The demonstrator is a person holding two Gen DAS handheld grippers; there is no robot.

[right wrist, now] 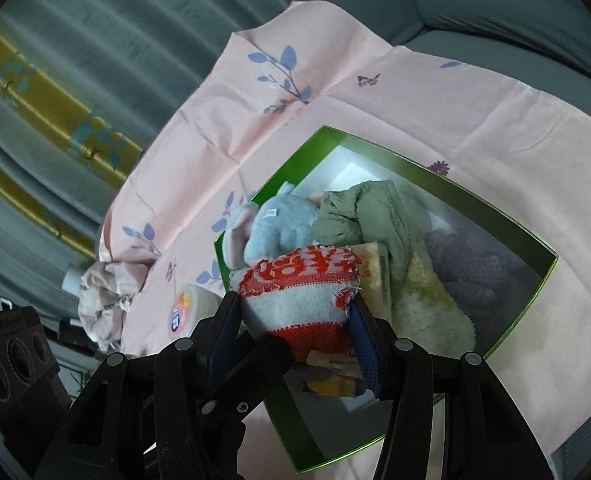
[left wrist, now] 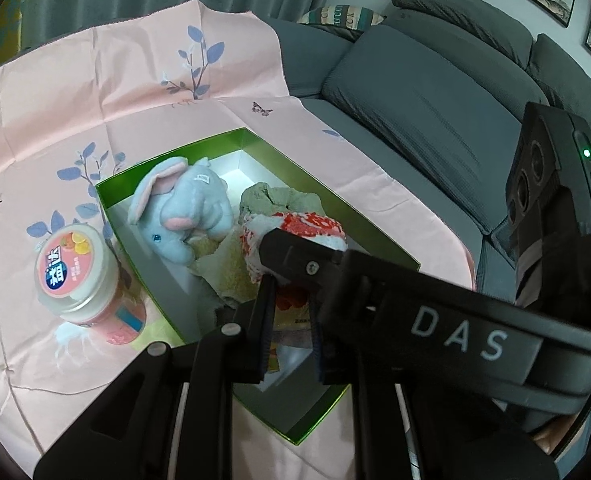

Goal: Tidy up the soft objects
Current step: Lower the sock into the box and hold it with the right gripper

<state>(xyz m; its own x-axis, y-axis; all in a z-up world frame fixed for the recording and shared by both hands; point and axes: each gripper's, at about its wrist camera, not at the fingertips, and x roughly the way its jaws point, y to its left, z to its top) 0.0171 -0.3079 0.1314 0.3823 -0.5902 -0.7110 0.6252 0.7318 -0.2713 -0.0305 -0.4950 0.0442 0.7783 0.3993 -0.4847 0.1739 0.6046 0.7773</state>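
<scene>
Pink cloth (left wrist: pixel 75 128) is carrying green box (right wrist: pixel 507 216) already holding elephant (left wrist: pixel 183 208) and towels; both grippers, right gripper (right wrist: pixel 295 312) and left gripper (left wrist: pixel 289 312), are pinching red-white knit (right wrist: pixel 307 292) over it; jar (left wrist: pixel 75 272) at nine o'clock is remaining outside.

Red-white knit cloth (right wrist: pixel 299 300) bunched above green box (right wrist: pixel 535 280).
</scene>
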